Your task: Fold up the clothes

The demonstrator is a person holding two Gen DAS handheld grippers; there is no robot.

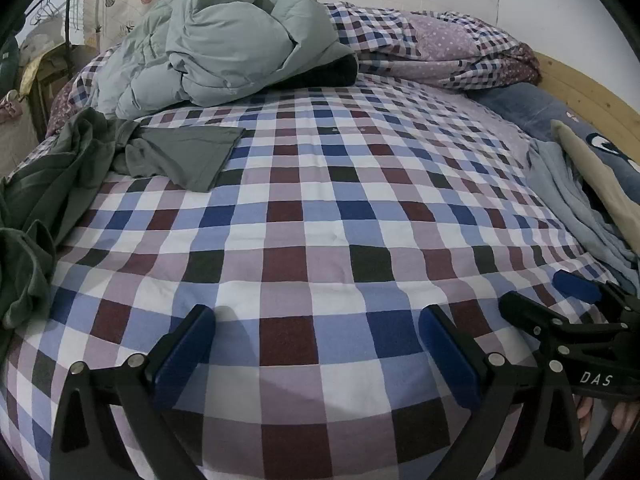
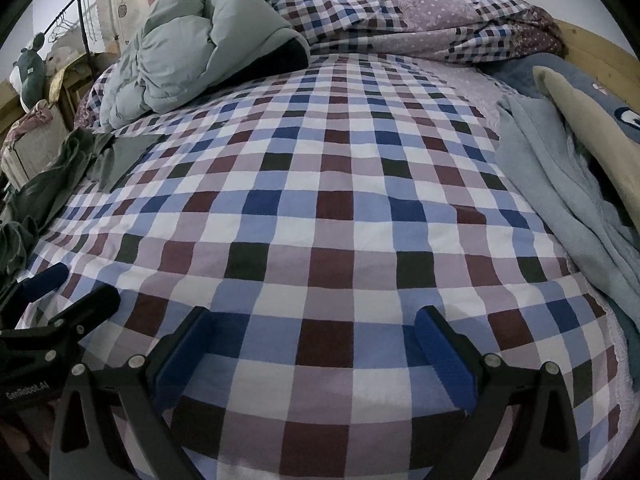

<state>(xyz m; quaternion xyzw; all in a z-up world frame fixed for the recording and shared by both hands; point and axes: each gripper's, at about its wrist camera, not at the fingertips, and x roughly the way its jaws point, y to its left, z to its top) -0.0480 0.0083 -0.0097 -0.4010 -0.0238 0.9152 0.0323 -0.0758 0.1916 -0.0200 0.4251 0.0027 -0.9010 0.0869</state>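
Note:
A crumpled dark green garment (image 1: pixel 60 184) lies on the left side of the checked bed (image 1: pixel 320 220), one flat part (image 1: pixel 188 152) spread toward the middle; the right wrist view shows the garment (image 2: pixel 48 184) at far left. My left gripper (image 1: pixel 316 320) hovers open over the bed's near edge, nothing between its blue pads. My right gripper (image 2: pixel 312 320) is open too, also holding nothing. Each one shows in the other's view: the right gripper (image 1: pixel 560 292) low right, the left gripper (image 2: pixel 68 284) low left. Both are well short of the garment.
A pale green puffy duvet (image 1: pixel 224 40) is heaped at the back left. A checked quilt (image 1: pixel 440 44) lies along the back. Light blue cloth (image 2: pixel 560 200) and a beige pillow (image 2: pixel 592 132) line the right side by the wooden headboard (image 1: pixel 592 92). A clothes rack (image 2: pixel 76 20) stands far left.

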